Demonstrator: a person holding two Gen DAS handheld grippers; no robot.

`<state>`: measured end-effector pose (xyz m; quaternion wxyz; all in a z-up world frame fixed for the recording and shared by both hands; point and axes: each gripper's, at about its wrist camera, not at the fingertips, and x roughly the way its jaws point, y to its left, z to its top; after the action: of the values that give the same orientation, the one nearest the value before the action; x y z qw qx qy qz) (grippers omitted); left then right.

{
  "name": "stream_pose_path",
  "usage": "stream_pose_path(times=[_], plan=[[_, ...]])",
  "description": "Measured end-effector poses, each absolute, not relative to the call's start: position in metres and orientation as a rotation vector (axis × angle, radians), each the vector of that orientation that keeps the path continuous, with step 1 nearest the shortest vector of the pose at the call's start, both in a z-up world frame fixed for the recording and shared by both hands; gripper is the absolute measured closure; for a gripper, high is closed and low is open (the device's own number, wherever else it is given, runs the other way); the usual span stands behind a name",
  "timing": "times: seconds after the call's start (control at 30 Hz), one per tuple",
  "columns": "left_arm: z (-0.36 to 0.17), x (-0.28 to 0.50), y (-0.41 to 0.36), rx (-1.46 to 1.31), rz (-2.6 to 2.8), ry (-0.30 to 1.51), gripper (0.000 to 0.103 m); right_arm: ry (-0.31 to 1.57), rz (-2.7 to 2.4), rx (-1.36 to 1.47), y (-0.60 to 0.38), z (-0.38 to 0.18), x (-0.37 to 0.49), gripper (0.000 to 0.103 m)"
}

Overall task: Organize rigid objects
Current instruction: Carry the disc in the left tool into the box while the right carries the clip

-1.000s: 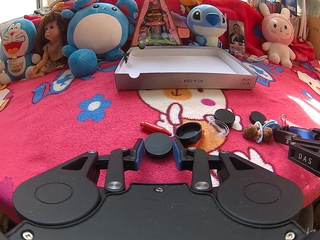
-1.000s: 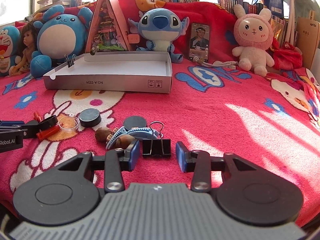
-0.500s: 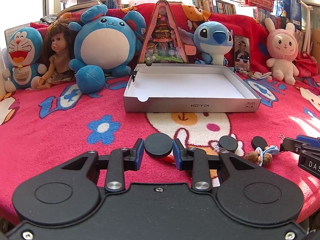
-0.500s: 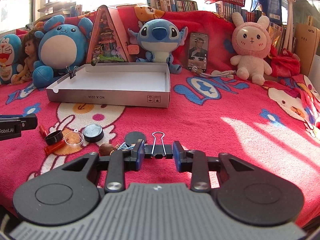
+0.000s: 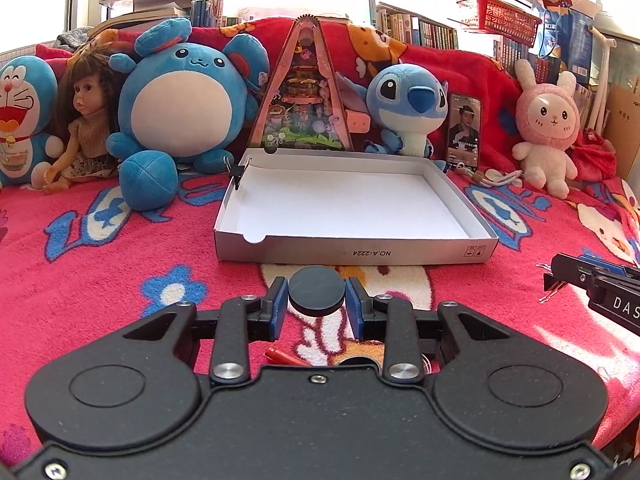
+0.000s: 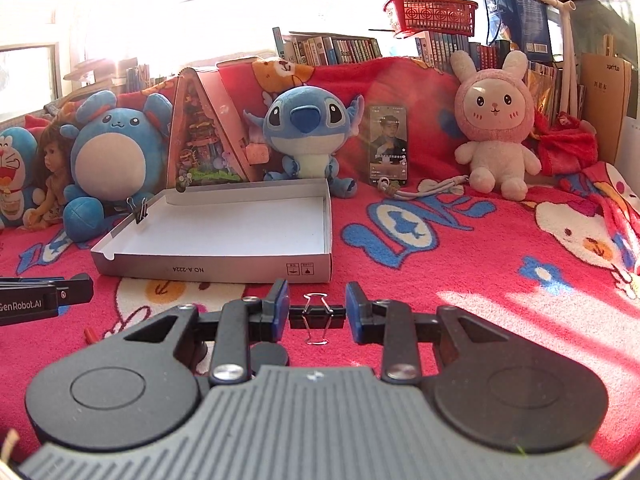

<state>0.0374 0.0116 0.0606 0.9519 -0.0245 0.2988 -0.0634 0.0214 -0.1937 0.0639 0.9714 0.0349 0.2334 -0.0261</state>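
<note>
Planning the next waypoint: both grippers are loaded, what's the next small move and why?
Probably carry both forward over the shallow white cardboard box, then release. The left gripper grips a flat round black cap and the right gripper a black binder clip, both just short of the box's near wall; nothing lies on its floor.

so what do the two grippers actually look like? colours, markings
Left gripper: black matte body, two round embossed discs, silver screws, black linkage arms, blue pads. Right gripper: same build and blue pads, but its body has a grey ribbed centre. White lettering on the sides: "DAS" on the right one, "GenRobot.AI" on the left. No cables or sleeves visible.
</note>
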Motion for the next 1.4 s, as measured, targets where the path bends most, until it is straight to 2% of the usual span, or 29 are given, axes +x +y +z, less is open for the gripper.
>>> stream_pose_path(times=[0.47, 0.9, 1.1, 1.4], plan=[[0.085, 0.089, 0.003, -0.056, -0.186, 0.592, 0.073, 0.474, 0.016, 0.142, -0.199, 0.078, 0.073, 0.067], [0.093, 0.203, -0.005, -0.059, -0.223, 0.663, 0.073, 0.577, 0.055, 0.253, -0.217, 0.093, 0.164, 0.067], [0.086, 0.25, -0.021, 0.009, -0.196, 0.697, 0.073, 0.64, 0.062, 0.213, -0.209, 0.095, 0.212, 0.067], [0.056, 0.304, -0.027, -0.034, -0.145, 0.731, 0.073, 0.564, 0.109, 0.331, -0.204, 0.081, 0.266, 0.067]])
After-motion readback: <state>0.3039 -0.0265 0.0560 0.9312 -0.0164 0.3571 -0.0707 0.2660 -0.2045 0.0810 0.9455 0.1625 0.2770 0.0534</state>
